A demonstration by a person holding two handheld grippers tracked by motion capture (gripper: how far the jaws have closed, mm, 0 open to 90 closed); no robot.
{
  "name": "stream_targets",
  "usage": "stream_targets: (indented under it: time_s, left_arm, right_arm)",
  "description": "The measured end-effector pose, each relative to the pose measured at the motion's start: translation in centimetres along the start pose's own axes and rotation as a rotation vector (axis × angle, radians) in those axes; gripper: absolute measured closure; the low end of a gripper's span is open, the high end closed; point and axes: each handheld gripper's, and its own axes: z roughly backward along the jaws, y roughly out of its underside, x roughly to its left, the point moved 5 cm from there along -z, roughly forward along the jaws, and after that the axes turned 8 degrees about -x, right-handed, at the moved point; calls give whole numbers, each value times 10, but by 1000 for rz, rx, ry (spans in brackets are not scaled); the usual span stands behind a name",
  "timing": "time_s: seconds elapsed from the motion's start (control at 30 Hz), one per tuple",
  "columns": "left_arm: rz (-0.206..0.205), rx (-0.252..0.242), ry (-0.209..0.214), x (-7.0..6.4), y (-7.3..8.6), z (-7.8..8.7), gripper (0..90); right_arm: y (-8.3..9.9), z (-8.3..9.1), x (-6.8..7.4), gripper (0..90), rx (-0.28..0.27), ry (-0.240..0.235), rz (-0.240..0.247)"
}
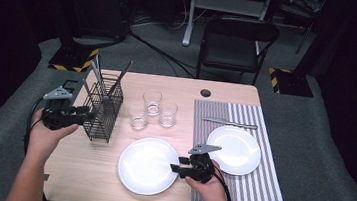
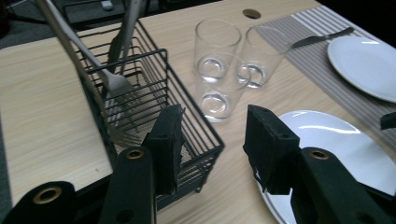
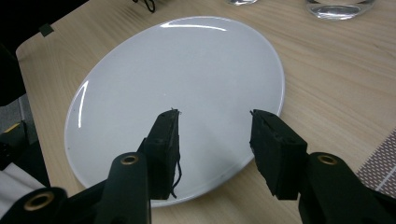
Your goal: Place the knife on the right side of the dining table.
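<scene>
High view: I hold the right gripper point(image 1: 175, 168) at the near-right rim of the large white plate point(image 1: 148, 165), which lies on bare wood just left of the striped placemat point(image 1: 243, 188). The left gripper point(image 1: 88, 116) sits beside the wire cutlery basket point(image 1: 104, 109).

Left gripper view: my jaws stand wide apart and empty, the basket's point(image 2: 154, 107) near corner between them. Three glasses point(image 2: 224, 70) stand beyond.

Right gripper view: the jaws are wide and hold nothing, hovering over the plate's point(image 3: 177, 84) rim; whether a pad already touches the glaze I cannot tell.

Procedure, as I judge it: lower one jaw under the rim, keep the other above, close squarely, and lift level to prevent slip.
</scene>
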Motion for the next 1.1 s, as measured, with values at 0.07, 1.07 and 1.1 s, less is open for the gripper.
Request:
stream_targets:
  time_s: [0.07, 1.07, 1.1]
  left_arm:
    - [10, 3, -12, 5, 0, 0, 566]
    - [59, 18, -123, 53, -15, -25, 615]
    - [59, 11, -129, 54, -16, -27, 615]
  right_arm:
    - [0, 1, 0, 520, 0, 2, -4]
    - [3, 1, -4, 519, 9, 9, -19]
    - [3, 1, -5, 519, 9, 10, -15]
